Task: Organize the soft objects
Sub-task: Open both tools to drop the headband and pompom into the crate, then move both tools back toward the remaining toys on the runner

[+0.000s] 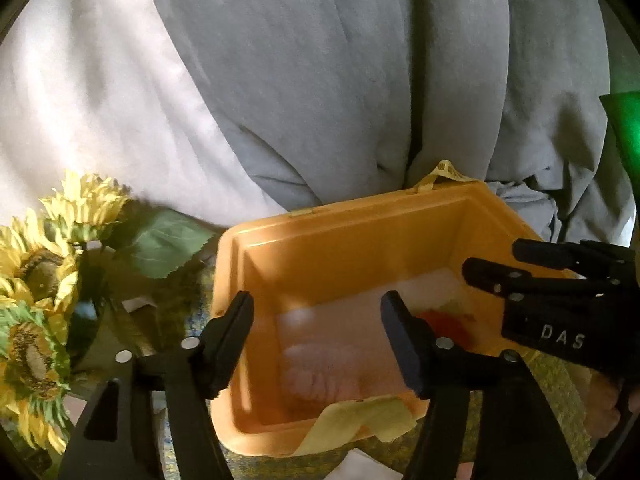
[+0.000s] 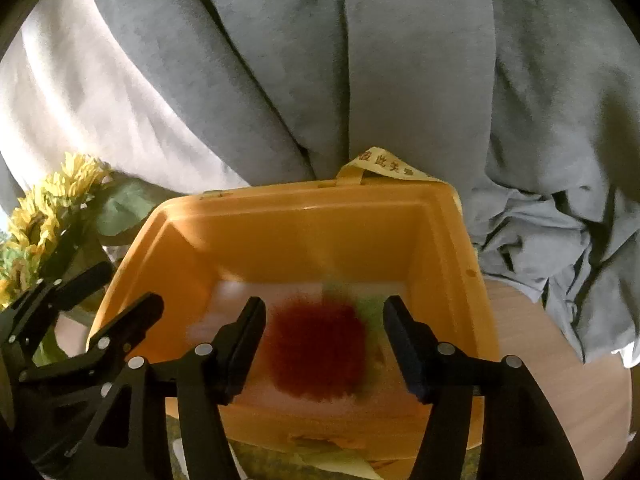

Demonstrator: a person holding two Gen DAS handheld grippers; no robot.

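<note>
An orange plastic bin stands right below both grippers. My left gripper hangs open over its left half, with nothing between the fingers. Under it a pale pink soft object lies on the bin floor. My right gripper is open over the bin's middle. A blurred red fuzzy object with a green part shows between its fingers, touching neither pad. The same red thing appears in the left wrist view, under the right gripper. The left gripper shows at the left edge of the right wrist view.
Artificial sunflowers stand left of the bin. Grey fabric fills the space behind it. A yellow cloth drapes over the near rim. A printed yellow ribbon hangs at the far rim. Wooden tabletop lies to the right.
</note>
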